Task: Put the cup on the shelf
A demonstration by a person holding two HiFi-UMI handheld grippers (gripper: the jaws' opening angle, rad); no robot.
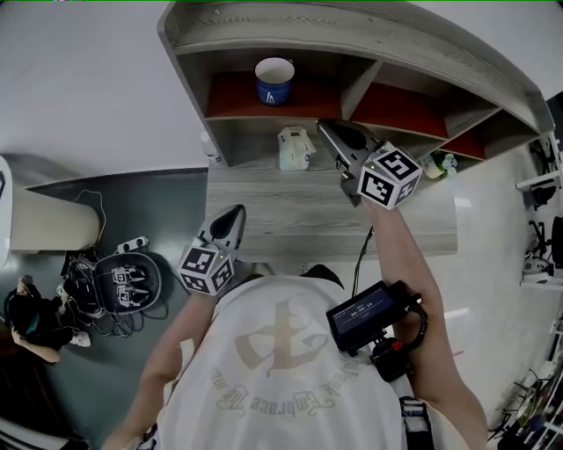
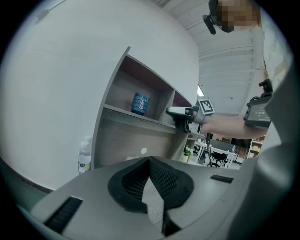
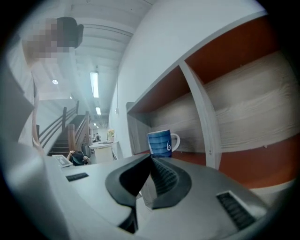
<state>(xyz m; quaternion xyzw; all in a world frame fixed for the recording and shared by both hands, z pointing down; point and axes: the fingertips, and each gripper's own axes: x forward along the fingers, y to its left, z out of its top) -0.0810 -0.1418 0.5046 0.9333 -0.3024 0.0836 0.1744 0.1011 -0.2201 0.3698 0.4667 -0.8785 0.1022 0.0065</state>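
Already on the shelf [image 1: 352, 26], the cup [image 1: 274, 81] stands apart from the right gripper [image 1: 327, 128], pressed together and empty.

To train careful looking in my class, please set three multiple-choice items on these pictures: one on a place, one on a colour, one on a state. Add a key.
1. Where does the blue ceramic cup stand?
A on the wood-grain counter
B in the leftmost compartment of the grey wooden shelf
C between a gripper's jaws

2. What colour is that compartment's floor?
A red
B green
C yellow

3. How do the jaws of the right gripper stand?
A shut on the cup
B wide apart
C shut, with nothing between them

Key:
1 B, the head view shows the cup standing there.
2 A, the surface beneath the cup is red.
3 C, the jaws meet, and the cup stands beyond them.
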